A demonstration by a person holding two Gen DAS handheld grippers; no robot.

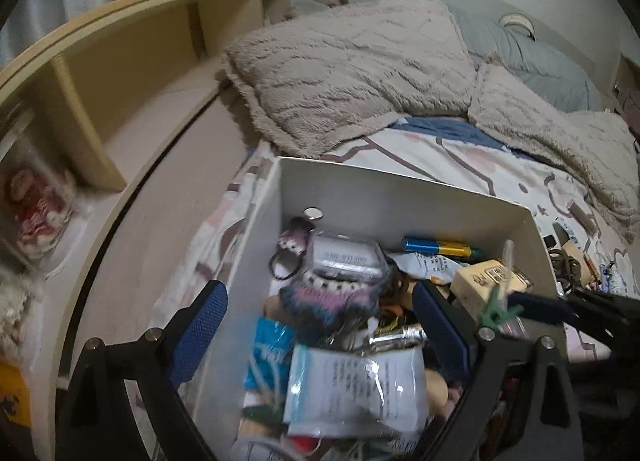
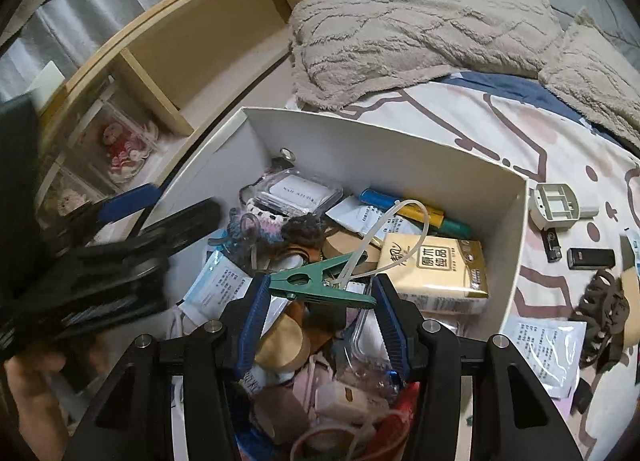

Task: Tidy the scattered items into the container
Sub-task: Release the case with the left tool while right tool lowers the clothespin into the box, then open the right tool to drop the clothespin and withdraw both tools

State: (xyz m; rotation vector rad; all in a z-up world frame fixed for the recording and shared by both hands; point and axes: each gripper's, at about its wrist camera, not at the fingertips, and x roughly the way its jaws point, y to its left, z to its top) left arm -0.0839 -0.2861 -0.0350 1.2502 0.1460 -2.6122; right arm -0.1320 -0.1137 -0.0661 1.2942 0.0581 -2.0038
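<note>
Right gripper (image 2: 320, 293) clamping green clothespin (image 2: 316, 281), above box (image 2: 516, 229)

The box (image 2: 400, 153) sits on the bed sheet (image 2: 560, 149), stuffed with bits; tissue pack (image 2: 436, 273) lies in its right half, clear case (image 2: 300, 191) toward the back-left; shelf unit (image 2: 208, 45) off to the left; pillow (image 2: 420, 17) behind; lighter (image 2: 552, 245), hair claw (image 2: 604, 313) and sachet (image 2: 544, 353) lie on the sheet right of the box.
</note>
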